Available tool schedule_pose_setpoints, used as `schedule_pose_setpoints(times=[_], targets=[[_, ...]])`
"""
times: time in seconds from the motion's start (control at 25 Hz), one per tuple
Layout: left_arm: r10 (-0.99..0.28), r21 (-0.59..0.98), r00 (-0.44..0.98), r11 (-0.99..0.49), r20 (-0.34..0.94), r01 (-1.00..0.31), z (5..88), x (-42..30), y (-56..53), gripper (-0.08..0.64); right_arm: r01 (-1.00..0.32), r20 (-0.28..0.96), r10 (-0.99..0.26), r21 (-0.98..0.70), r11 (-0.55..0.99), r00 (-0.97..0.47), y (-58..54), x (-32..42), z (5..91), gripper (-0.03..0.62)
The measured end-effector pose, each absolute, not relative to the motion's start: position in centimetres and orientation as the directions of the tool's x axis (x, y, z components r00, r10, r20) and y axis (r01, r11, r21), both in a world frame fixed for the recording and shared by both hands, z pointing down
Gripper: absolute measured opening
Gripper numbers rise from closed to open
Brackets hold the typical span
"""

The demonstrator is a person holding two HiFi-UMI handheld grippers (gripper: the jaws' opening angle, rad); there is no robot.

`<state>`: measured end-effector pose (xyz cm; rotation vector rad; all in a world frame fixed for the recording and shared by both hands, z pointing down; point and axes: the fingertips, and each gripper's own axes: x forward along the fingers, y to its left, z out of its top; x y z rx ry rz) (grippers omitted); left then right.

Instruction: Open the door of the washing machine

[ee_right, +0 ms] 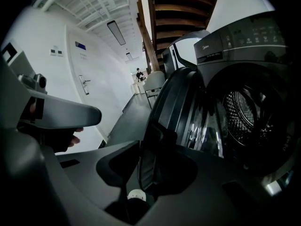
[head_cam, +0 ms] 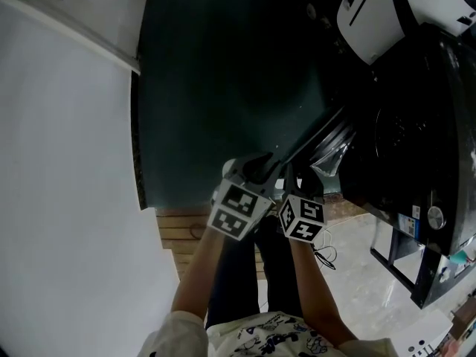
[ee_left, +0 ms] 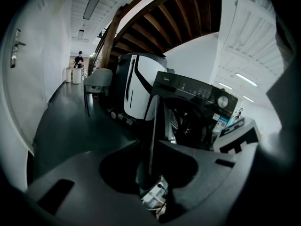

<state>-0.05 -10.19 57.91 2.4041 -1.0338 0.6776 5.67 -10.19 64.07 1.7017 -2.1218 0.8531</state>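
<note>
The dark washing machine [head_cam: 416,162] stands at the right, its round door [head_cam: 327,143] swung out toward me. My right gripper [head_cam: 301,178] is at the door's free edge. In the right gripper view the door's thick rim [ee_right: 157,140] fills the gap of the right gripper [ee_right: 150,173], shut on it, with the drum [ee_right: 244,112] bare behind. My left gripper [head_cam: 256,168] is just beside it. In the left gripper view the door [ee_left: 154,126] shows edge-on between the jaws of the left gripper [ee_left: 150,173], which stand apart from it, open.
A white appliance [head_cam: 394,13] stands beyond the washer. A white wall [head_cam: 67,162] runs along the left. A wooden board [head_cam: 182,233] lies at my feet. A white power strip with cables [ee_left: 155,194] sits on the floor under the door. A chair [ee_left: 98,79] stands down the corridor.
</note>
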Motion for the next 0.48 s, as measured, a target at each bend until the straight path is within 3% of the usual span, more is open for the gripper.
schedule_pose_setpoints(times=[0.32,0.48], targets=[[-0.438,0.269,0.681,-0.688,0.587,-0.674,59.1,1.5,-12.6,0.162,-0.959,0.558,-0.794,-0.261,0.107,-0.24,-11.9,3.8,63.9,0.121],[-0.334,0.292,0.715,-0.745,0.614,-0.599,60.1,1.9,-13.7,0.166,-0.959,0.555,-0.795,-0.256,0.119,-0.246,-12.8,2.7,63.9,0.123]])
